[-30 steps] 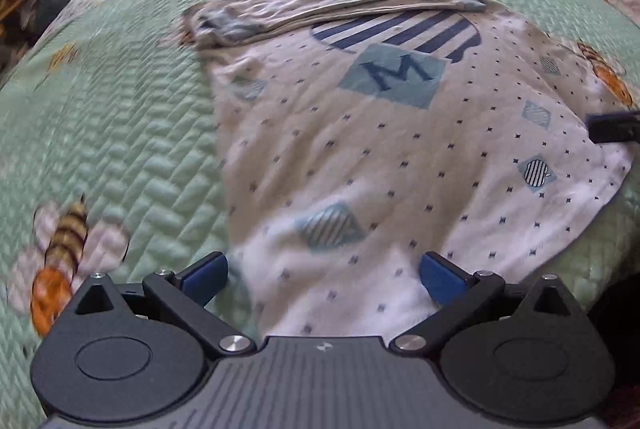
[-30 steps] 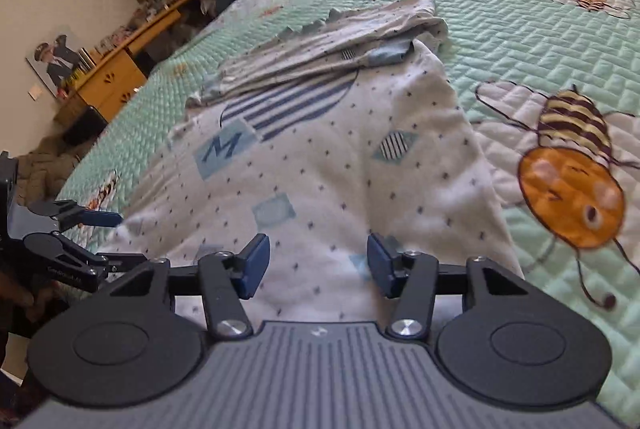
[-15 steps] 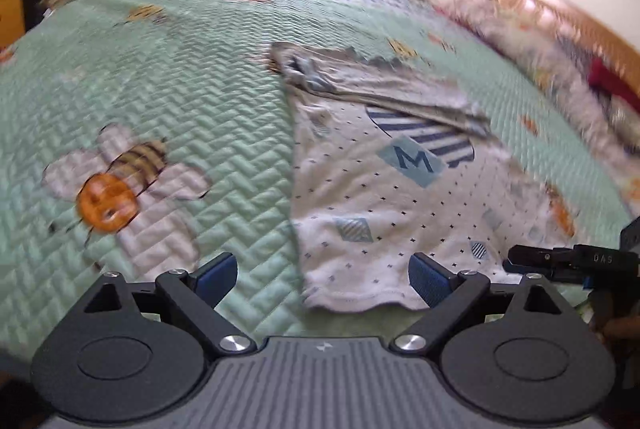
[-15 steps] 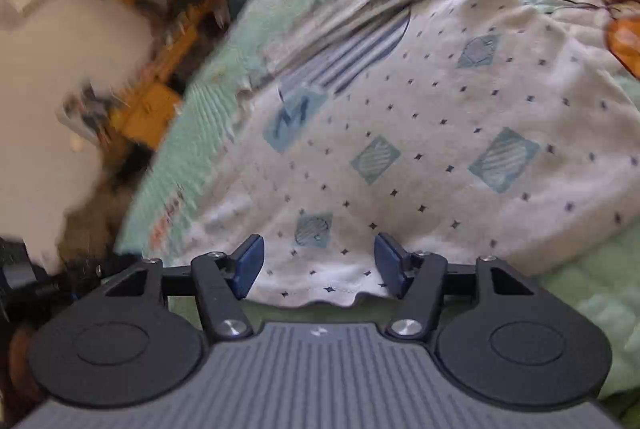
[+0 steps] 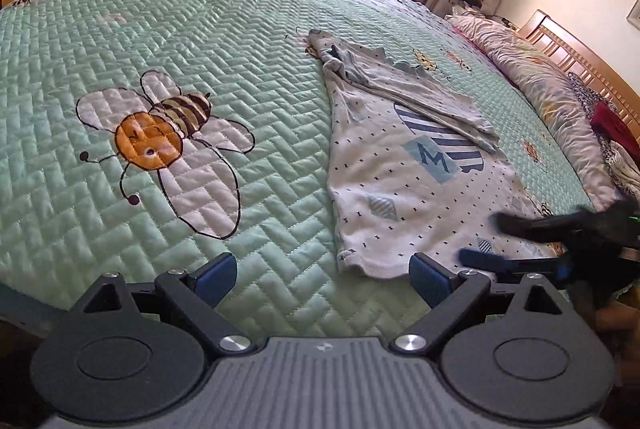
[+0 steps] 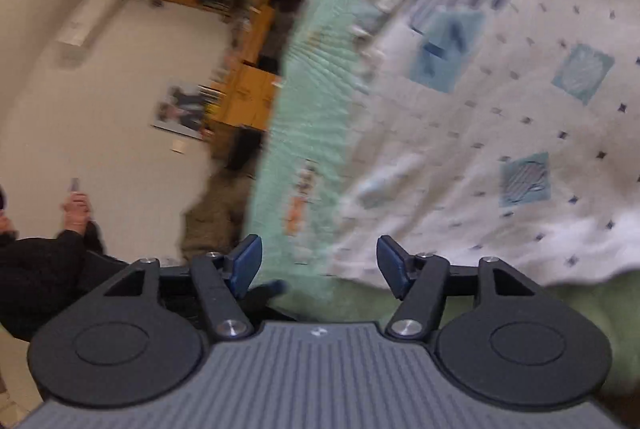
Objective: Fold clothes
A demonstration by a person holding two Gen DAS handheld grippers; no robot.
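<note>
A white shirt (image 5: 408,169) with small dark dots, blue patches and an "M" lies flat on the green quilted bed, its top part folded across the far end. My left gripper (image 5: 320,273) is open, low over the bedspread, just left of the shirt's near hem corner. My right gripper (image 5: 486,237) shows in the left wrist view as blurred dark fingers over the hem's right part. In the tilted, blurred right wrist view the right gripper (image 6: 318,263) is open at the near hem of the shirt (image 6: 500,117), nothing between its pads.
The green bedspread (image 5: 200,49) with embroidered bees covers the bed. Pillows and bedding (image 5: 560,97) lie along the wooden headboard at right. Orange wooden furniture (image 6: 248,97) and shelves stand beyond the bed. A person's sleeve and hand (image 6: 60,229) show at the left of the right wrist view.
My left gripper has pulled back and swung left off the shirt toward its near-left corner. My right gripper has rolled sideways and dropped to the shirt's near hem. Both stay open.
</note>
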